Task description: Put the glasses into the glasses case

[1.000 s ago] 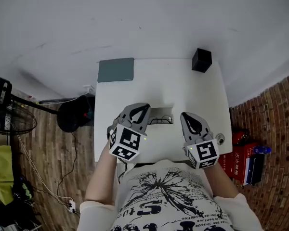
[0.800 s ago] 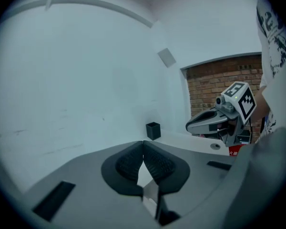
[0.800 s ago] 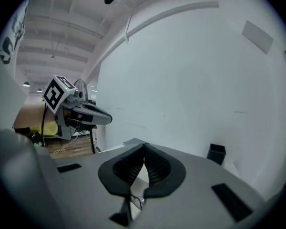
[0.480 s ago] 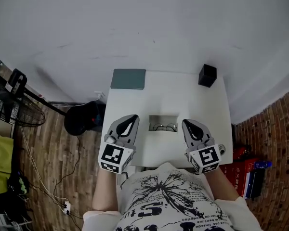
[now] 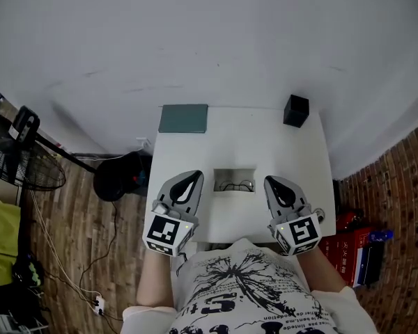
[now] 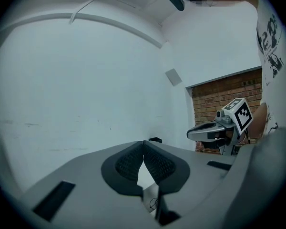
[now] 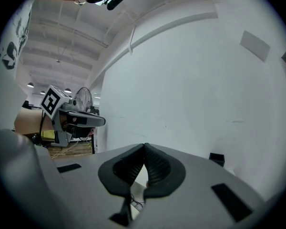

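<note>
Judged placing step complete. Found glasses [image 5: 235, 184] lying inside the open glasses case [image 5: 235, 172], mid-desk [image 5: 195, 148]. Found left claw [image 5: 193, 177] and right claw [image 5: 274, 181] fully closed, empty, flanking the case, clear of it. Next: probably closing the lid. Since a second ago: left claw lifted off the case, drawn back.

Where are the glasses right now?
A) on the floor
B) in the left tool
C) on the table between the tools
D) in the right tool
C: the glasses lie on the table between the left tool and the right tool, both shut and empty.
</note>
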### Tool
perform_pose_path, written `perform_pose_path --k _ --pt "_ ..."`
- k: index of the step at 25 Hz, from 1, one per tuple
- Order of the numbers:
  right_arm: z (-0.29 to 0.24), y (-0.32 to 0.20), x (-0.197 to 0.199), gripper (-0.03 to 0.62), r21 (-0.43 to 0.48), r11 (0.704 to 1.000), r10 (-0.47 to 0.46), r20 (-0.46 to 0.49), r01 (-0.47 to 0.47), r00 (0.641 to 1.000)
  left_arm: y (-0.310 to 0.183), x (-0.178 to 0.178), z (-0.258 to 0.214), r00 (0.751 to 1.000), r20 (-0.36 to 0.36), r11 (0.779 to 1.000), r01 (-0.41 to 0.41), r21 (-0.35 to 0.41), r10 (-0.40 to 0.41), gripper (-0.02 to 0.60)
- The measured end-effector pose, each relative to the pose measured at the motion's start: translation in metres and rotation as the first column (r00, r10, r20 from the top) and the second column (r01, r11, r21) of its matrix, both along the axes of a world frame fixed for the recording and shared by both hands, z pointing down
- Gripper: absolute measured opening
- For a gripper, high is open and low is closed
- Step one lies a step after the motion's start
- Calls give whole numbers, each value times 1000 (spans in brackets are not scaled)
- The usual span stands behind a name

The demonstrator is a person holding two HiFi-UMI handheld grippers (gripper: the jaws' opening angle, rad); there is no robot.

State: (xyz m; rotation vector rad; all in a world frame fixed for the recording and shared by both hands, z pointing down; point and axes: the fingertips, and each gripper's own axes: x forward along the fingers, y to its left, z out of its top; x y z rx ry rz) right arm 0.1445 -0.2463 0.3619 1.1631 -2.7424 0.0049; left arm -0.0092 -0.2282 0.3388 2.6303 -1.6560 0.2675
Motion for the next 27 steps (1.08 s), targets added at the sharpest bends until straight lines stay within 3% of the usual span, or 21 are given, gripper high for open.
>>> perform_pose_path --k 8,27 --pt "1 5 5 14 13 1000 -8 -17 8 1000 2 16 4 999 -3 999 -42 -11 42 15" --pt "-2 -7 14 14 44 999 12 -7 -11 1000 -9 22 -2 999 -48 1000 -25 10 25 15"
